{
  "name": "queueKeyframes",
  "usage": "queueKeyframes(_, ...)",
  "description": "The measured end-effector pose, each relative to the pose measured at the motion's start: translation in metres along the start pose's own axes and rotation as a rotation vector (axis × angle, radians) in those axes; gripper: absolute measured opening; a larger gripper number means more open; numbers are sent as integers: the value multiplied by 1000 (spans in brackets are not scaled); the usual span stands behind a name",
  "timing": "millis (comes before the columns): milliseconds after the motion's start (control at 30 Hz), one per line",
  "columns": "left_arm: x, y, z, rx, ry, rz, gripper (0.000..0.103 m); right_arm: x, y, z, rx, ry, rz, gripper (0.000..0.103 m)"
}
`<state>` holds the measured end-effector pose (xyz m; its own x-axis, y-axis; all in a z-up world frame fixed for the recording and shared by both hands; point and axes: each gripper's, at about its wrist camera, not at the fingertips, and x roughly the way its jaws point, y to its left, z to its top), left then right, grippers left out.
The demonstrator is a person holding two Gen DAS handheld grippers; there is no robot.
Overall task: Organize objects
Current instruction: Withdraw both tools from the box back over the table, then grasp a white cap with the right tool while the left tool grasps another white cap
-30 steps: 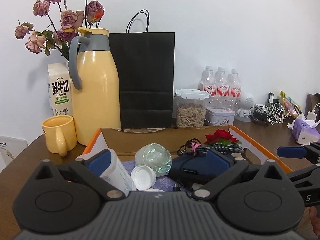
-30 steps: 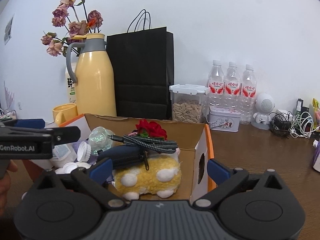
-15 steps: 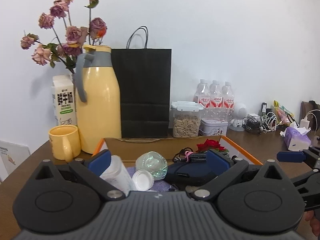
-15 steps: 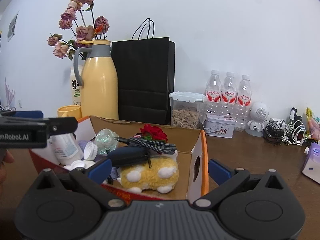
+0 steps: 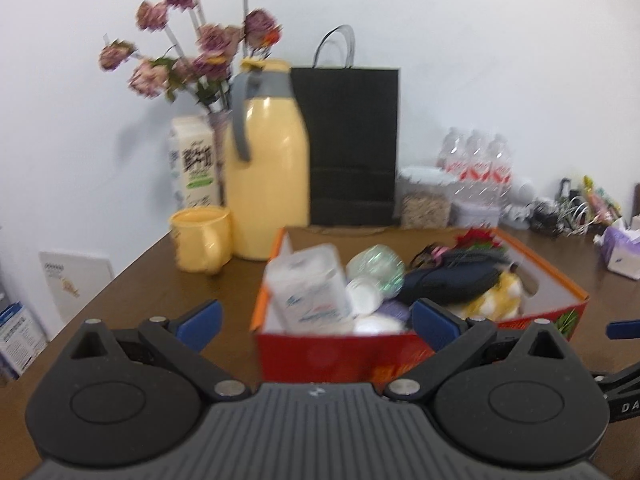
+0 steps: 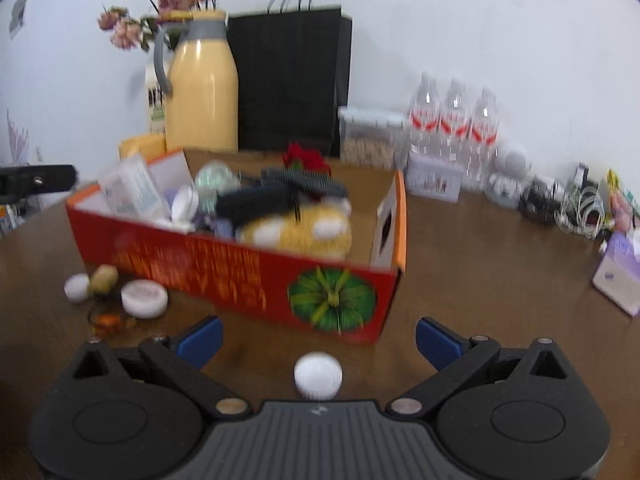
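An orange-red cardboard box (image 6: 248, 276) with a green pumpkin print stands on the brown table, filled with a white bottle (image 5: 308, 288), a clear ball (image 5: 376, 266), a dark pouch (image 5: 448, 280), a yellow plush toy (image 6: 296, 228), a cable and a red flower (image 6: 304, 158). My left gripper (image 5: 314, 320) is open, just short of the box's near wall. My right gripper (image 6: 318, 338) is open too, with a small white ball (image 6: 318, 374) lying on the table between its fingers, untouched. Left of the box lie a white cap (image 6: 144, 298), a white ball (image 6: 77, 287) and a small olive item (image 6: 103, 276).
Behind the box stand a yellow thermos (image 5: 268, 164), a yellow mug (image 5: 202, 238), a milk carton (image 5: 194, 164), dried roses, a black paper bag (image 5: 352, 144), a seed jar (image 6: 370, 140), three water bottles (image 6: 454, 120) and a tin. Cables and a tissue pack (image 6: 620, 268) lie right.
Both grippers have pulled back from above the box and toward me, so its red front wall and the loose items on the table now show. Both stay open.
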<state>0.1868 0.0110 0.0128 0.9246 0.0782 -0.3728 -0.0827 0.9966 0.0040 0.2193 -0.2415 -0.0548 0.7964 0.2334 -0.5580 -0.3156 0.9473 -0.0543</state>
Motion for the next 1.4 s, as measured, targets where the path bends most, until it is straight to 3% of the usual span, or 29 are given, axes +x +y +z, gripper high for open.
queueKeyframes(333, -10, 30, -30, -20, 100, 86, 103, 12, -5, -18, 43, 71, -5, 99)
queueKeyframes(433, -10, 35, -38, -19, 134, 91, 103, 16, -5, -20, 48, 82, 1, 90)
queueKeyframes(700, -8, 35, -52, -9, 189, 89, 103, 16, -8, -21, 72, 75, 34, 43)
queueKeyframes(867, -5, 30, -55, -3, 203, 79, 103, 15, -8, -22, 70, 62, 62, 27)
queueKeyframes(1067, 3, 25, -56, 7, 226, 71, 103, 13, -5, -23, 64, 41, 71, 27)
queueKeyframes(1400, 27, 17, -57, 22, 281, 62, 103, -10, 4, -25, 48, -83, 61, 27)
